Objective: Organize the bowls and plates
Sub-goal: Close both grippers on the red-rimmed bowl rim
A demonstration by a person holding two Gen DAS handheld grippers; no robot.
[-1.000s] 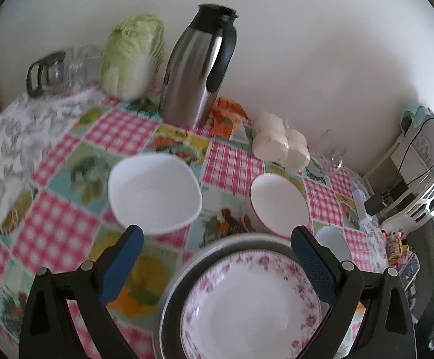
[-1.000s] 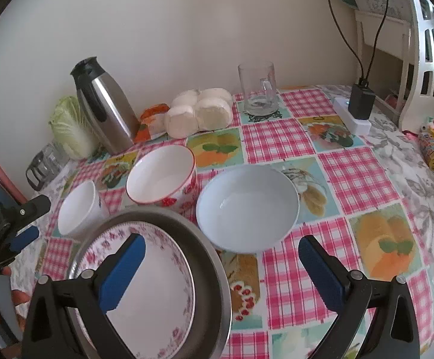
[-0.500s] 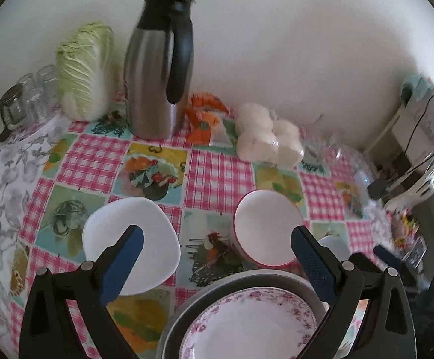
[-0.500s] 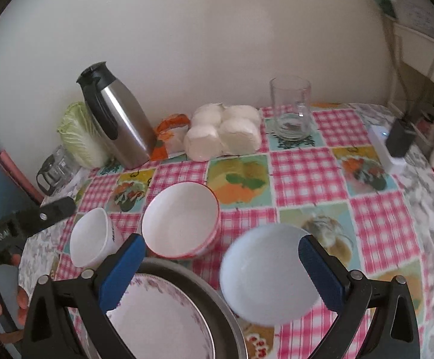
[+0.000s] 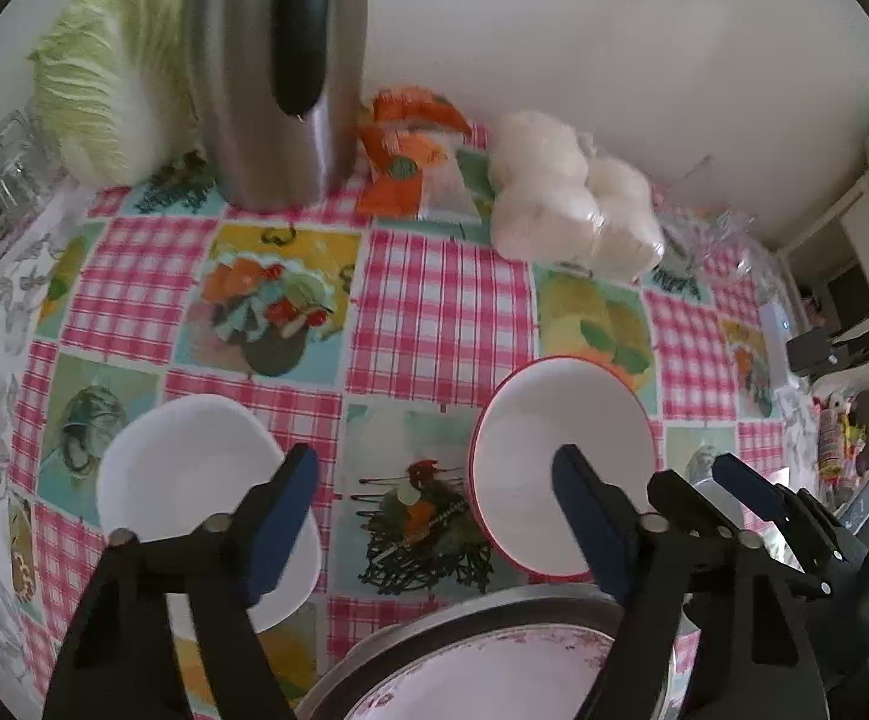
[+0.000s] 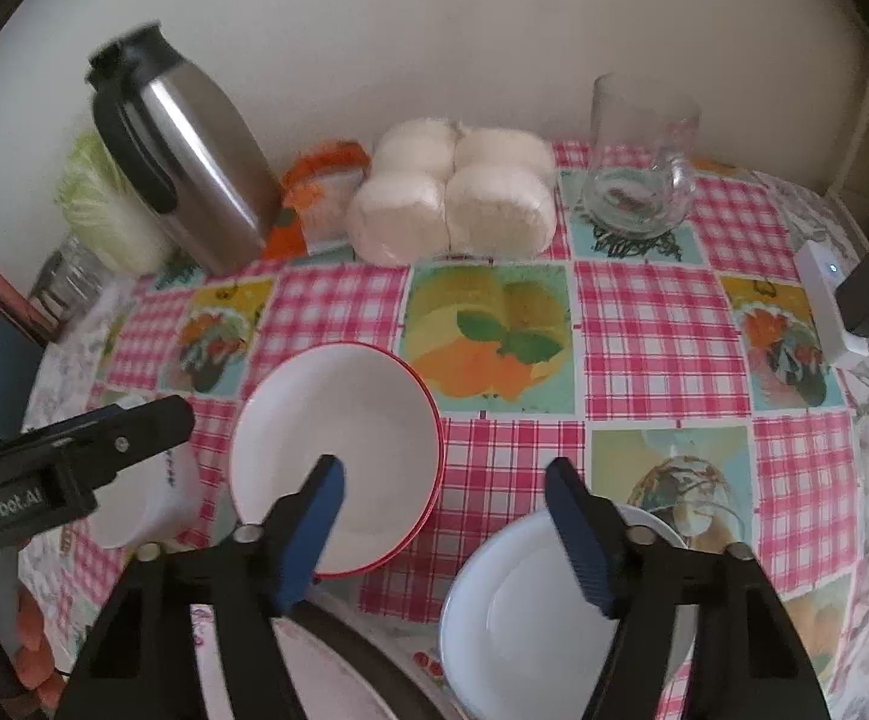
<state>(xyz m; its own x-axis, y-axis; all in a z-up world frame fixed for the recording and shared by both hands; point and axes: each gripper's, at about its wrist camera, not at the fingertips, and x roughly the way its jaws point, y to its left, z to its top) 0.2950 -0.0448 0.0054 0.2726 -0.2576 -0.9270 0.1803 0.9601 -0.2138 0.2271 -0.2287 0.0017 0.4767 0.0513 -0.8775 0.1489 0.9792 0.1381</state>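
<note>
A red-rimmed white bowl [image 5: 560, 468] [image 6: 338, 450] stands mid-table. A small white bowl [image 5: 206, 492] [image 6: 152, 498] stands to its left. A wider plain white bowl [image 6: 542, 612] stands to its right. A pink-flowered plate [image 5: 494, 678] lies in a grey metal dish [image 5: 434, 630] at the near edge. My left gripper [image 5: 434, 486] is open and empty, above the cloth between the small bowl and the red-rimmed bowl. My right gripper [image 6: 443, 492] is open and empty, between the red-rimmed bowl and the wide bowl. The right gripper's fingers [image 5: 740, 492] show in the left wrist view.
At the back by the wall stand a steel thermos jug [image 5: 278, 72] [image 6: 182, 168], a cabbage [image 5: 104, 72], wrapped white buns [image 6: 452, 204], an orange packet [image 5: 410, 150] and a glass mug [image 6: 638, 156]. A power strip [image 6: 824, 300] lies at the right edge.
Both grippers have moved forward and down towards the bowls, so the flowered plate and metal dish slid towards the bottom of both views. Both stay open.
</note>
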